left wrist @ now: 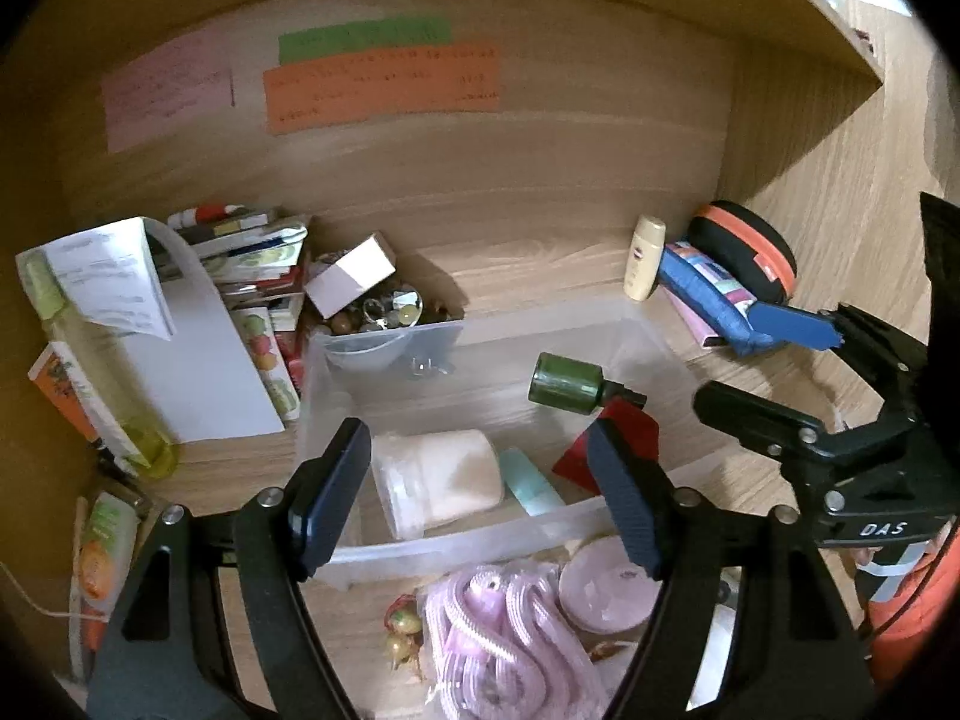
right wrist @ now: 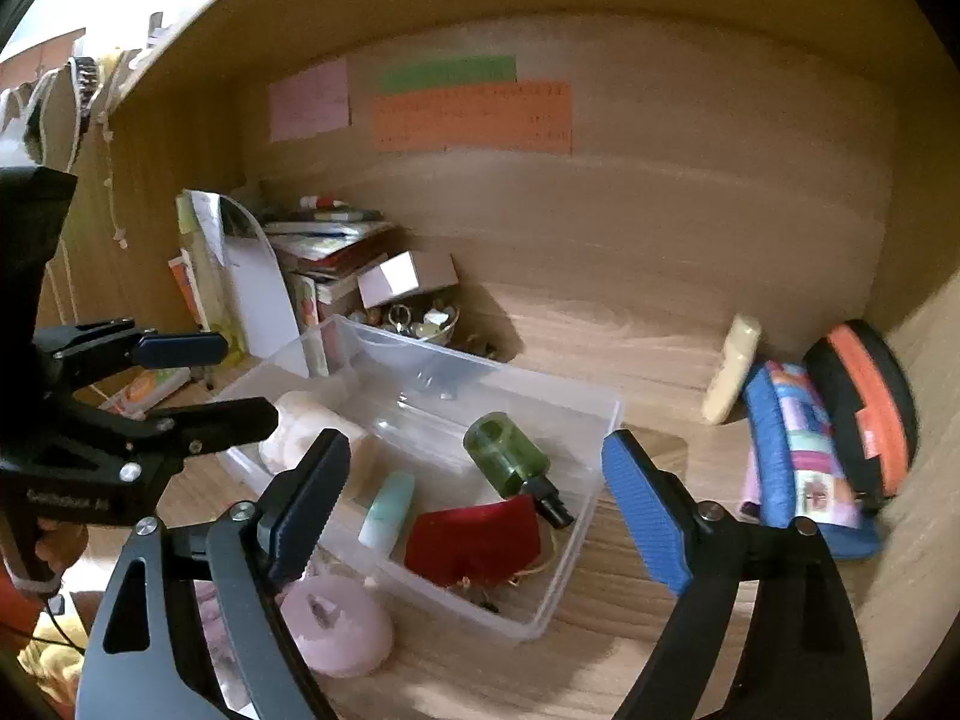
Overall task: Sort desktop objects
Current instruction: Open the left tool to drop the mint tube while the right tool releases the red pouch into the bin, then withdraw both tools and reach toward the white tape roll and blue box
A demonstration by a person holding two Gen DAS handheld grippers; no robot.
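1. Clear bin [right wrist: 591,420] on the desk [right wrist: 630,342] already holds the green bottle [right wrist: 507,459], red pouch [right wrist: 474,540], and white jar [left wrist: 435,477].
2. Pink cable [left wrist: 498,642] and pink disc [right wrist: 342,630] still sit outside it.
3. Left gripper [left wrist: 480,501] and right gripper [right wrist: 480,507] both spread wide, holding nothing.

A wood-grain desk alcove [left wrist: 540,180] fills the view. Pink [left wrist: 165,96], green [left wrist: 363,36] and orange paper notes [left wrist: 384,93] hang at twelve o'clock.

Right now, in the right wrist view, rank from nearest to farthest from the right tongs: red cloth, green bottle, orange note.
1. Red cloth, in the clear bin, just ahead of the right tongs.
2. Green bottle, lying behind the cloth.
3. Orange note, on the back wall.
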